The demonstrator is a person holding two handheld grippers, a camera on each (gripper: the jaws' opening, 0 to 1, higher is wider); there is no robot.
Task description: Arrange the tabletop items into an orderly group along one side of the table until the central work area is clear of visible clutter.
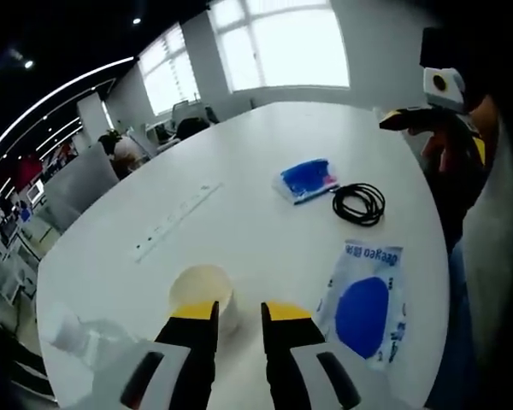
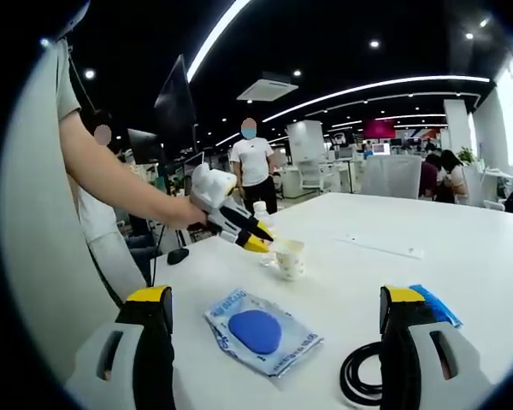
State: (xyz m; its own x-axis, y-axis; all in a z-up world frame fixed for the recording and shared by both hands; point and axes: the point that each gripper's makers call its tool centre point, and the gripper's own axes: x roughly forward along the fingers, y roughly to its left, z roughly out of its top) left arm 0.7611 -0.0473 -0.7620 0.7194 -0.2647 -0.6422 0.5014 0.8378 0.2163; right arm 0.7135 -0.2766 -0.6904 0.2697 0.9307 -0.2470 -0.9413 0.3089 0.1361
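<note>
1. Cup (image 1: 203, 293) is sitting near the table (image 1: 239, 171) edge, left gripper (image 1: 239, 313) closing in, jaws narrow, not yet gripping.
2. Right gripper (image 2: 274, 318) is hovering wide over pouch (image 2: 258, 331) and cable (image 2: 361, 374), probably choosing.

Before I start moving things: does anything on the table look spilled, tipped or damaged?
Nothing stands out. The paper cup stands upright by the left gripper, with no spill visible. The two blue packets lie flat, and the black cable is coiled.
</note>
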